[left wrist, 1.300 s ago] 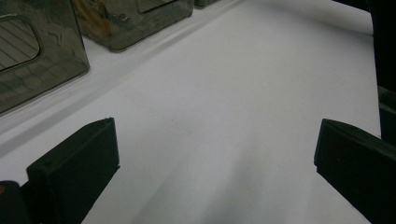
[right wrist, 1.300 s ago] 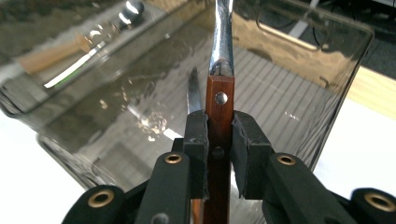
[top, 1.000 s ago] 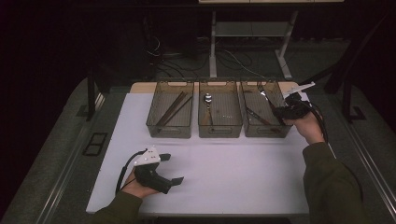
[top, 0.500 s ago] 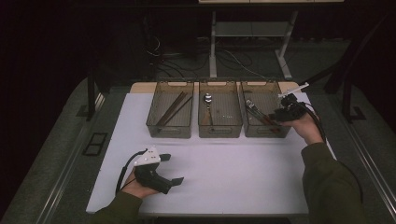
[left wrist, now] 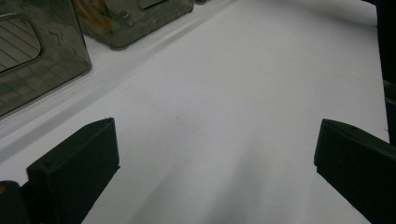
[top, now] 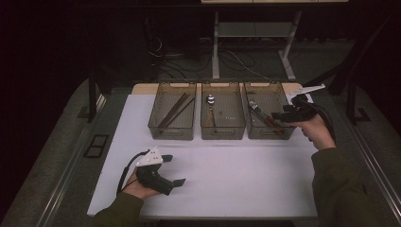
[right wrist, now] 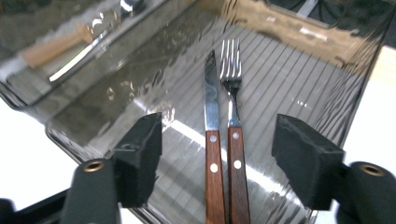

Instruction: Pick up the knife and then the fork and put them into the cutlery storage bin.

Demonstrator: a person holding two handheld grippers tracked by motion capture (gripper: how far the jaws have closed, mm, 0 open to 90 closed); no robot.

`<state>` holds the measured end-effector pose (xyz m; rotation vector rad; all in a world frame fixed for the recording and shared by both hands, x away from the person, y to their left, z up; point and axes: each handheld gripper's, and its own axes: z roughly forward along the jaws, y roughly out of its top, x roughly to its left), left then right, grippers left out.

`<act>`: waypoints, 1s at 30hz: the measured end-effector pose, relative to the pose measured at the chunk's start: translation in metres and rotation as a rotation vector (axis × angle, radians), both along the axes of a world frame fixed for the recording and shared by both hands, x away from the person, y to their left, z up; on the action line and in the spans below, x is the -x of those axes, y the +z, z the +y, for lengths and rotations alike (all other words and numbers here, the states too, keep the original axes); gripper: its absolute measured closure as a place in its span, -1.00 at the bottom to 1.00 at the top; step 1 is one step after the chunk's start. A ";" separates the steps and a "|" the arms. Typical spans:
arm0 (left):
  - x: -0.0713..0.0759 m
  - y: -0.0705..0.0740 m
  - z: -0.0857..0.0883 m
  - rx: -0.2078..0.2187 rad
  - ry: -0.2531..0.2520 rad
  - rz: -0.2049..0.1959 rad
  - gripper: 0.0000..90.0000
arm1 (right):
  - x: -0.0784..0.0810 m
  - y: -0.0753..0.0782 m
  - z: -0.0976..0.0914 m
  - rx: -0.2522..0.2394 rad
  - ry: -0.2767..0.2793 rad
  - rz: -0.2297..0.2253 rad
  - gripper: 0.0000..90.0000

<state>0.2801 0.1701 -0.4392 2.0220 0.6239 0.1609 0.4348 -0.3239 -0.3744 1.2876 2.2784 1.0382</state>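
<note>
— What's the right hand doing over there?

— It holds the right gripper (top: 280, 115) at the near right corner of the right bin (top: 283, 133), reaching in over the rim. The jaws stand wide apart with nothing between them. Down in that bin a knife (right wrist: 212, 154) and a fork (right wrist: 235, 154) lie side by side, wooden handles touching, blade and tines pointing the same way, away from the gripper.

— And the other bins?

— Three smoky clear bins sit in a row at the far edge of the white table (top: 227, 170). The middle bin (top: 222, 133) has a spoon (top: 210, 108) in it, bowl toward the far end. The left bin (top: 171, 133) holds a couple of long thin brown sticks (top: 174, 109) leaning at a slant; chopsticks maybe, I can't tell from here.

— The left hand?

— Resting low at the near left of the table, well apart from the bins, with the left gripper (top: 171, 170) pointing right. Its jaws are also spread wide, bare white tabletop between them, gripping nothing.
</note>
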 end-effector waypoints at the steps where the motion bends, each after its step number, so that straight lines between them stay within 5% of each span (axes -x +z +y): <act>1: 0.000 0.000 0.000 -0.001 -0.001 0.000 -1.00 | 0.002 0.001 0.000 -0.015 -0.001 -0.004 -0.36; 14: 0.000 0.000 0.001 -0.006 -0.004 0.004 -1.00 | 0.029 0.009 0.003 -0.087 0.020 -0.085 -0.58; 30: 0.000 0.000 0.001 -0.010 0.000 0.006 -1.00 | 0.069 0.001 0.013 -0.097 0.079 -0.143 -0.61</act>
